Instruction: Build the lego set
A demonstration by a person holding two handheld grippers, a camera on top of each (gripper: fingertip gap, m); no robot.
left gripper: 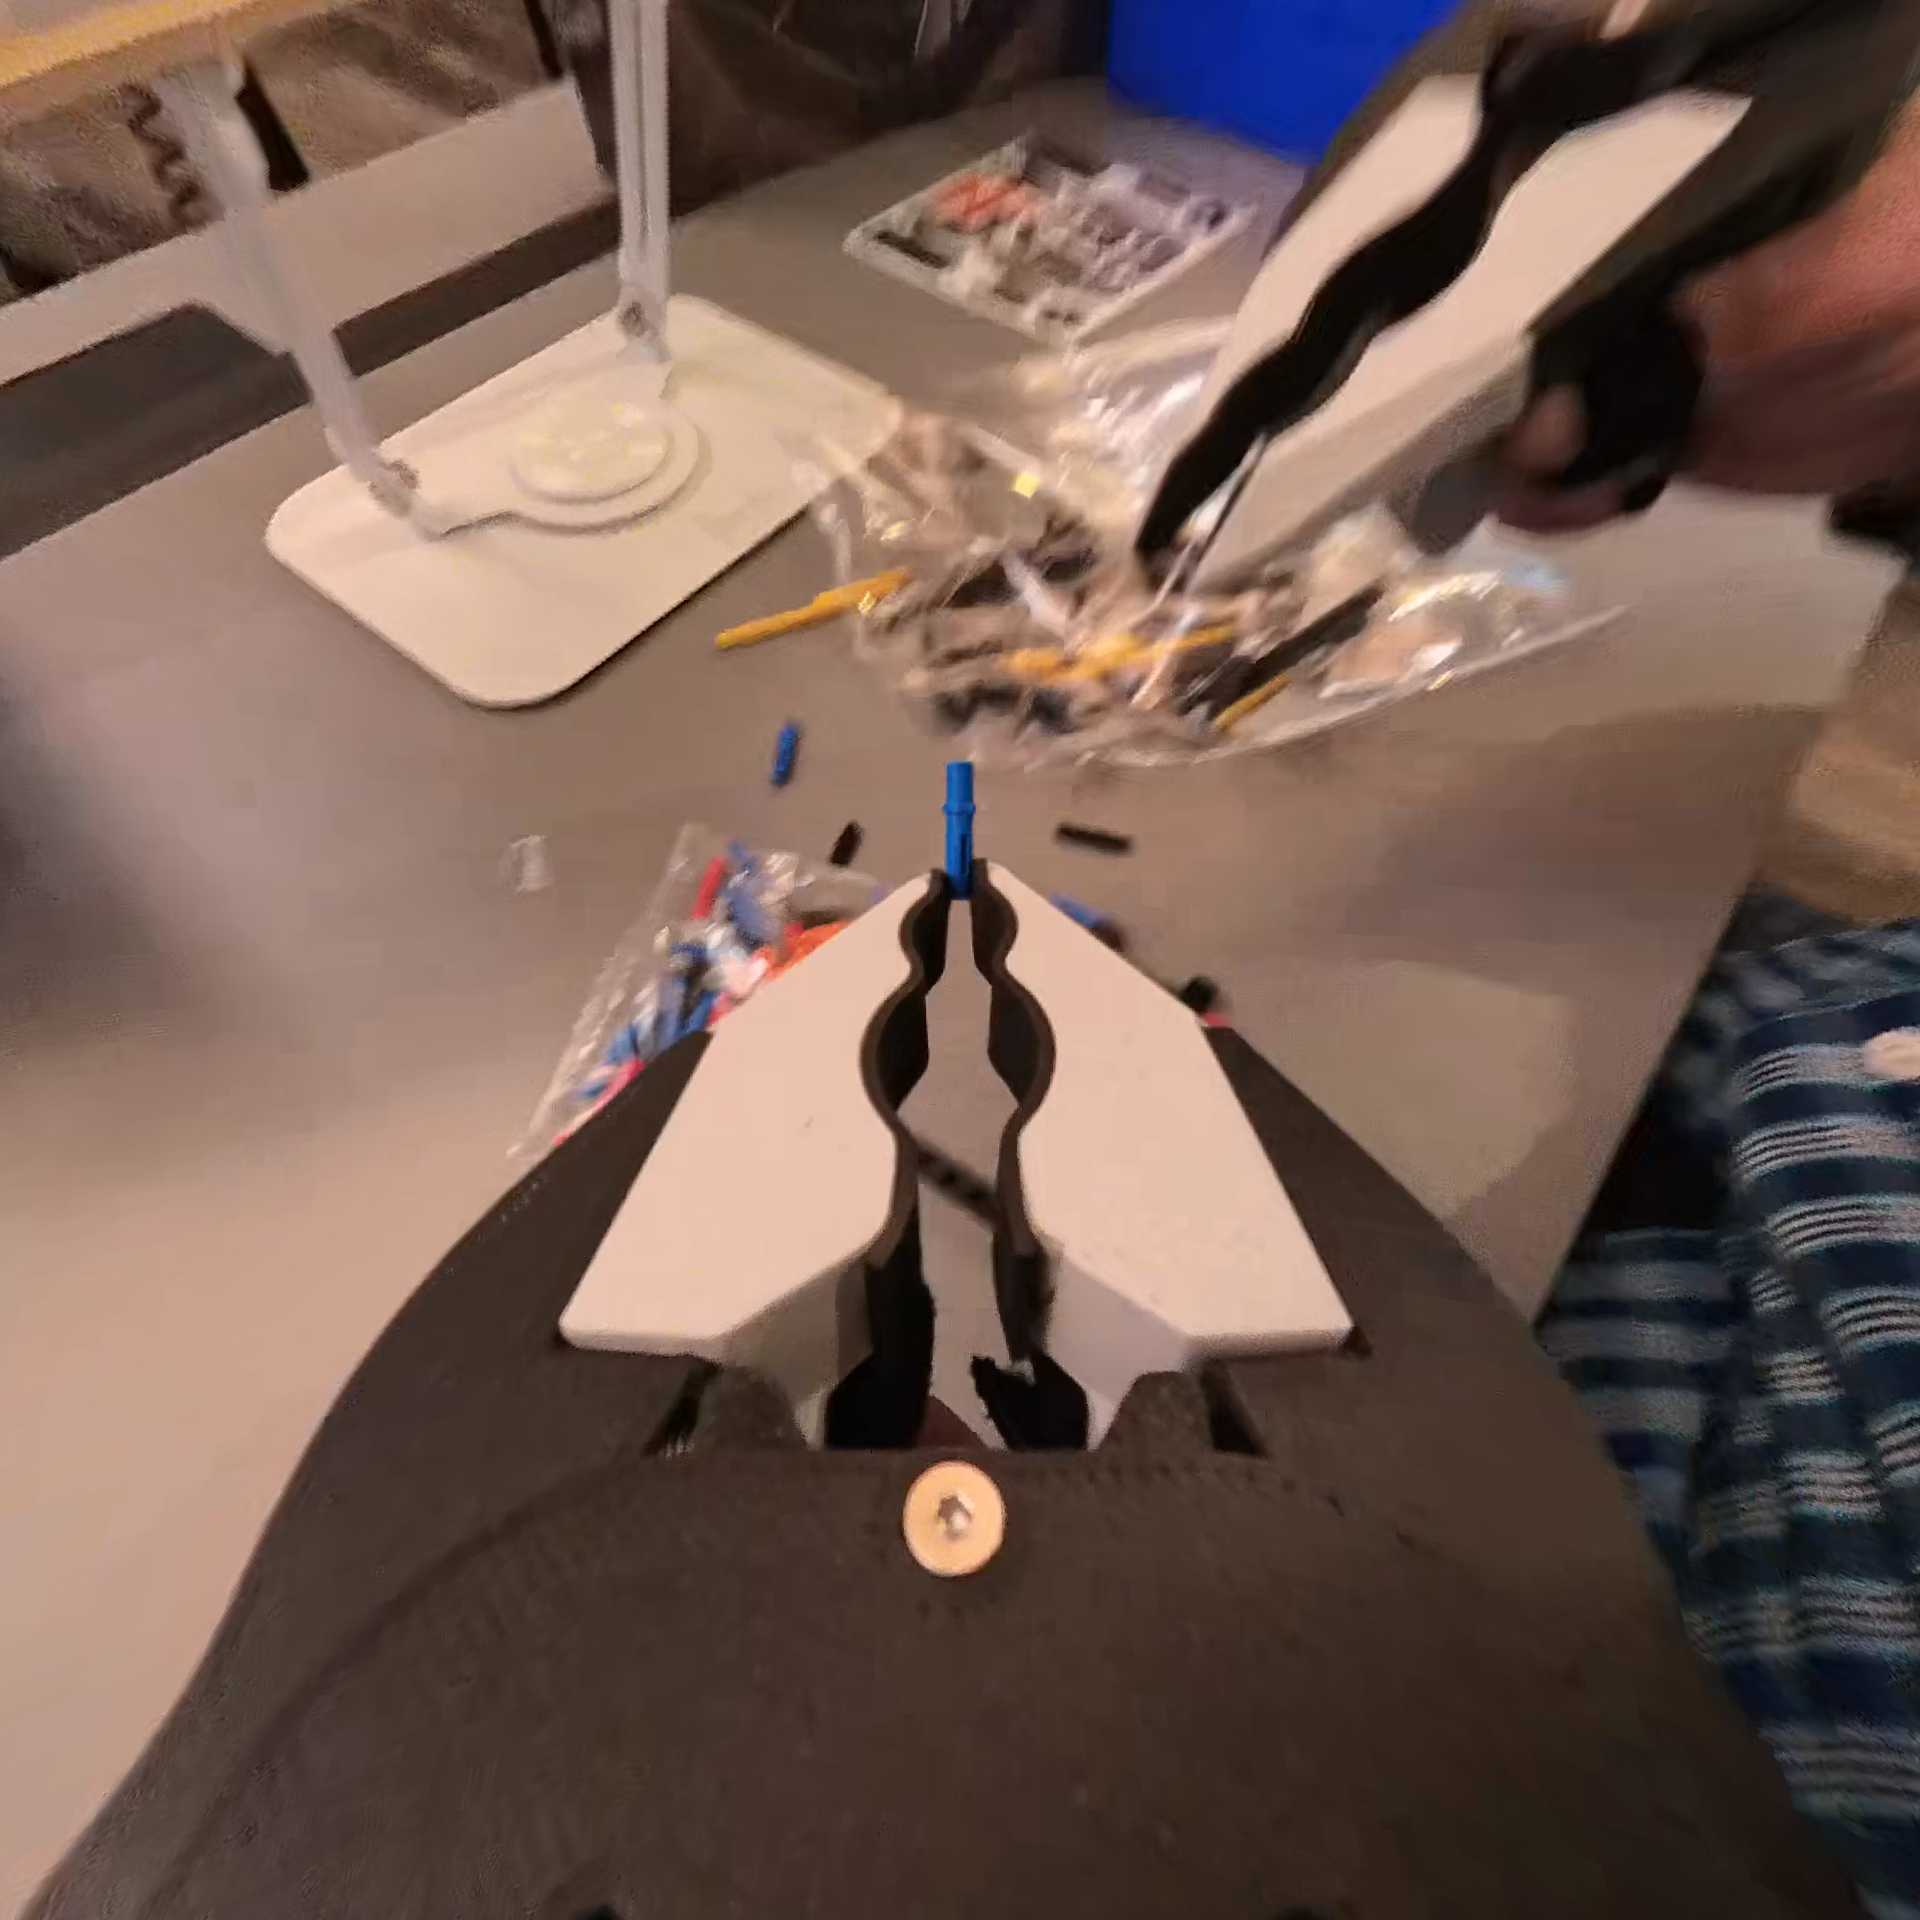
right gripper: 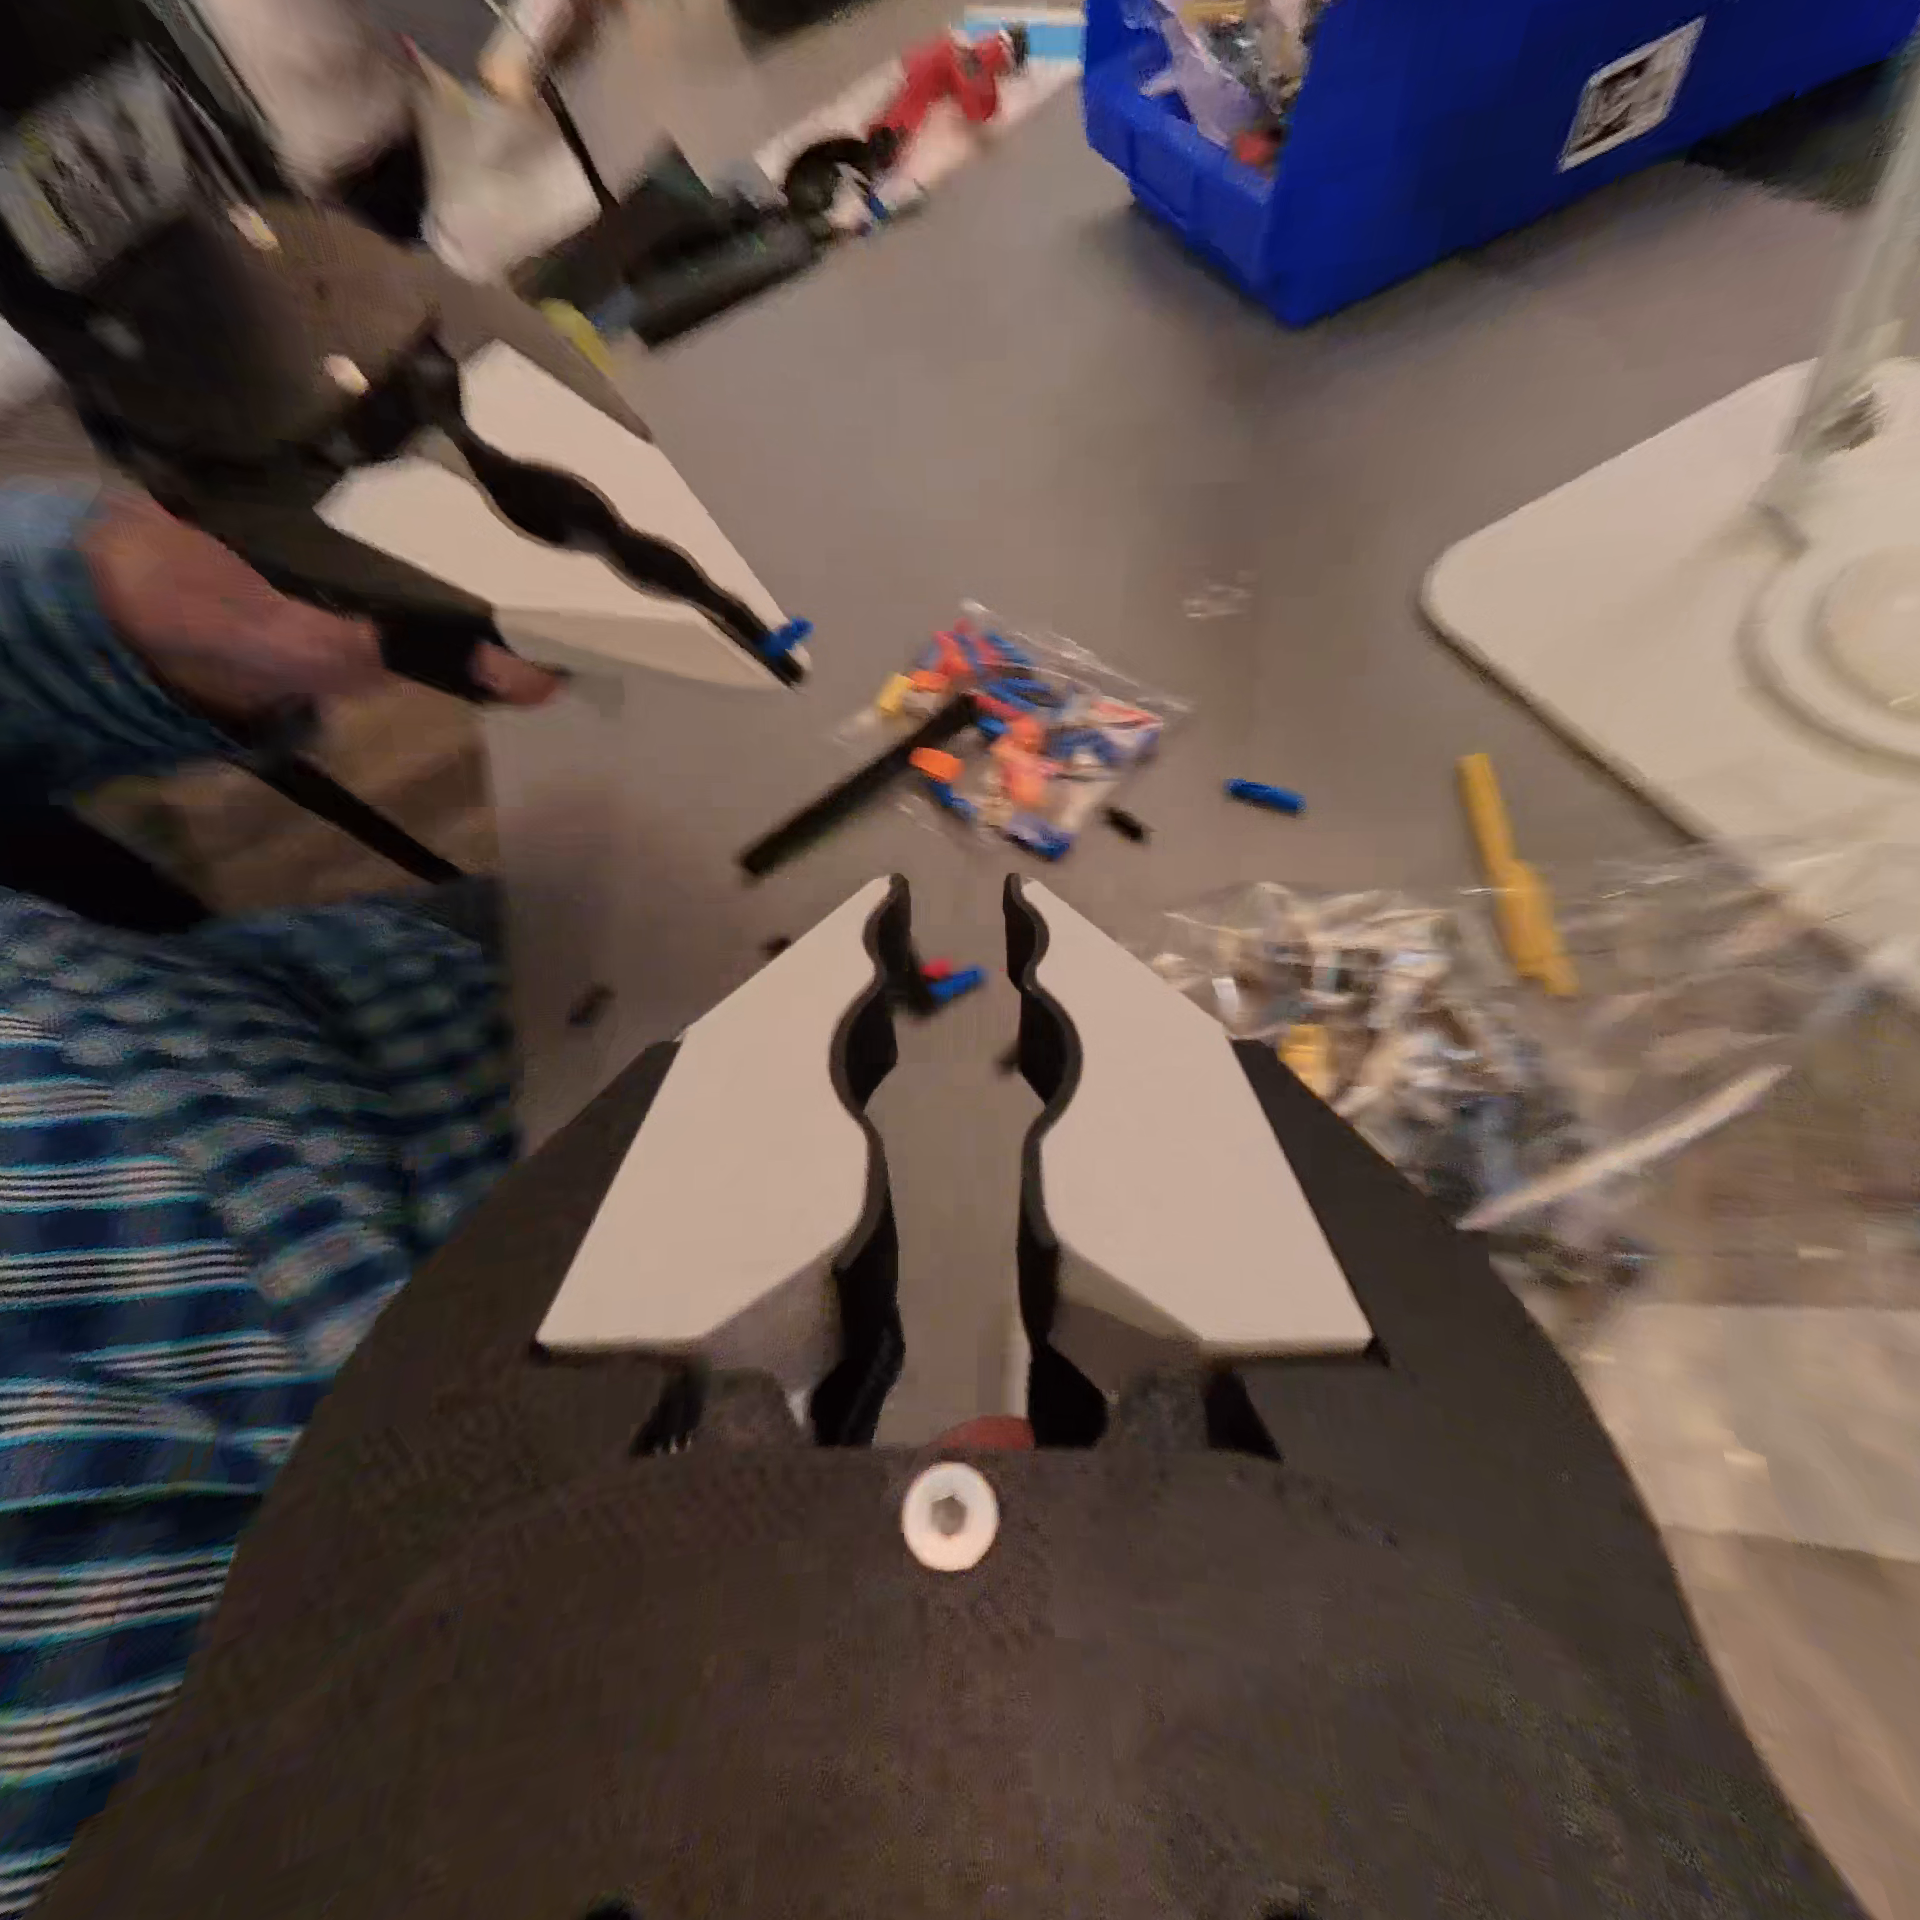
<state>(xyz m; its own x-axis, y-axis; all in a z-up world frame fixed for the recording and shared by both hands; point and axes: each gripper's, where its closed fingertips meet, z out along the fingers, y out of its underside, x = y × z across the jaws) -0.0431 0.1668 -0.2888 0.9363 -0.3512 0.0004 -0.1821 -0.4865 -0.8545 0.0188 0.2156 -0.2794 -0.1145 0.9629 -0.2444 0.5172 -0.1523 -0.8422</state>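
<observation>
No writing can be read anywhere. The blue bin point(right gripper: 1455, 156) at the far edge of the worktop point(right gripper: 1039, 468) carries a white sticker point(right gripper: 1631, 94) with a black square code pattern, too blurred to make out.

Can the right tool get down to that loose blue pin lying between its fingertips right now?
Probably yes. The right tool is open and empty, and the loose blue pin lies on bare table right under the gap. A small red piece touches it, so both may be pinched together.
</observation>
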